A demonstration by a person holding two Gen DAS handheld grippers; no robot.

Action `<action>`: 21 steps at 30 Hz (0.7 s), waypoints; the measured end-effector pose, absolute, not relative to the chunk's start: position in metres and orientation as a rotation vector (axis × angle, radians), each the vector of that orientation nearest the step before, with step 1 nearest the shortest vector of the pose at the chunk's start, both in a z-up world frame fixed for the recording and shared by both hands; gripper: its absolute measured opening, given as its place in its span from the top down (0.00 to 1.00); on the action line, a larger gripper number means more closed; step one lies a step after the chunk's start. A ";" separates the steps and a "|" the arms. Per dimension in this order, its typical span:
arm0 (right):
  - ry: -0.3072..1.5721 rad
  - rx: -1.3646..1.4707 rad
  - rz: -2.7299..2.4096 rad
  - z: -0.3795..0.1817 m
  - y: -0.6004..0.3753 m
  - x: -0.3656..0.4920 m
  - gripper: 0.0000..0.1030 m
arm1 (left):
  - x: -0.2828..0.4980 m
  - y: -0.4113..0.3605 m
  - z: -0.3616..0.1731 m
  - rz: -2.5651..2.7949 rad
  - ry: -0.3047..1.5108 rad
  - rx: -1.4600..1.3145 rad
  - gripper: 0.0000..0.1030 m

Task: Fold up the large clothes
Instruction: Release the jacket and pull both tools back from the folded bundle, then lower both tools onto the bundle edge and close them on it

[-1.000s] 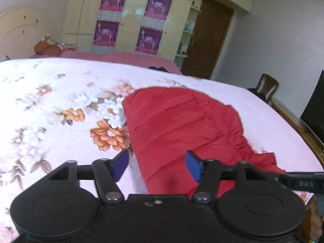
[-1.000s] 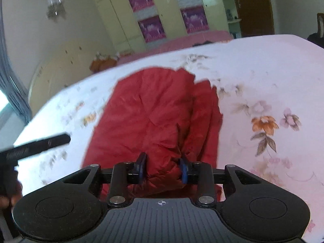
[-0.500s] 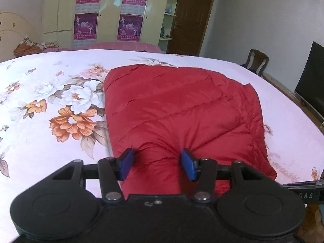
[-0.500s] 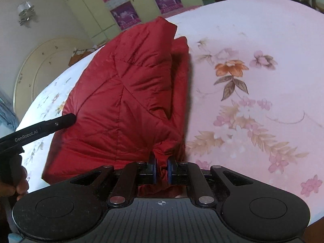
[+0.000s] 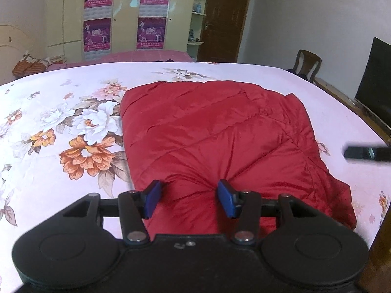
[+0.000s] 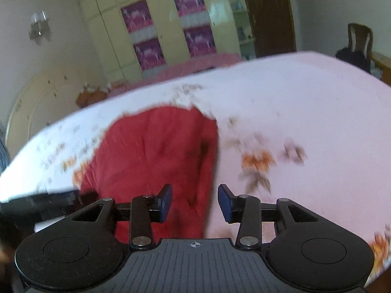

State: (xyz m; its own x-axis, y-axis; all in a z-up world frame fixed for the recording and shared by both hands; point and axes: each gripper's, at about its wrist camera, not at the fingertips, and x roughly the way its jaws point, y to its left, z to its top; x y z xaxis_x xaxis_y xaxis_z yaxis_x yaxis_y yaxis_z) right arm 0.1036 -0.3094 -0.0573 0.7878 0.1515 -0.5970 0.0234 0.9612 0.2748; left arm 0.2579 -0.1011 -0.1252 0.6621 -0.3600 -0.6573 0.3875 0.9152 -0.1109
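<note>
A red quilted jacket (image 5: 220, 134) lies folded into a rough rectangle on the floral bedsheet (image 5: 73, 127). My left gripper (image 5: 189, 201) is open, its blue pads on either side of a bunched part of the jacket's near edge, not closed on it. The jacket also shows in the blurred right wrist view (image 6: 156, 161). My right gripper (image 6: 194, 202) is open and empty, just above the jacket's near right edge. The right gripper's black tip (image 5: 366, 152) shows at the right of the left wrist view.
The bed's wooden frame (image 5: 342, 97) runs along the right side. A chair (image 5: 308, 63) and a dark screen (image 5: 376, 75) stand beyond it. Wardrobes with purple posters (image 5: 122, 14) and a brown door (image 5: 224, 19) line the far wall.
My right gripper has opened and let go of the jacket, then pulled back and up. My left gripper has stayed open at the jacket's near edge, moved slightly closer.
</note>
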 end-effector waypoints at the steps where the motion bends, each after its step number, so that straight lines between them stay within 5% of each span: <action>1: 0.652 0.257 0.080 -0.054 -0.302 0.112 0.60 | 0.259 -0.101 -0.124 -0.427 0.740 0.040 0.52; 21: 0.770 0.123 0.041 -0.139 -0.263 0.207 0.60 | 0.292 -0.094 -0.114 -0.550 0.853 0.010 0.51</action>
State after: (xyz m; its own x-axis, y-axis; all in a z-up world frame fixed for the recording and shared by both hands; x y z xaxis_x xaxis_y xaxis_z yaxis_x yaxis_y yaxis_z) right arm 0.2069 -0.2632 -0.1385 0.7175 0.0823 -0.6916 0.0075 0.9920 0.1258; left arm 0.2922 -0.0943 -0.1143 0.5273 -0.4564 -0.7167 0.4641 0.8613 -0.2070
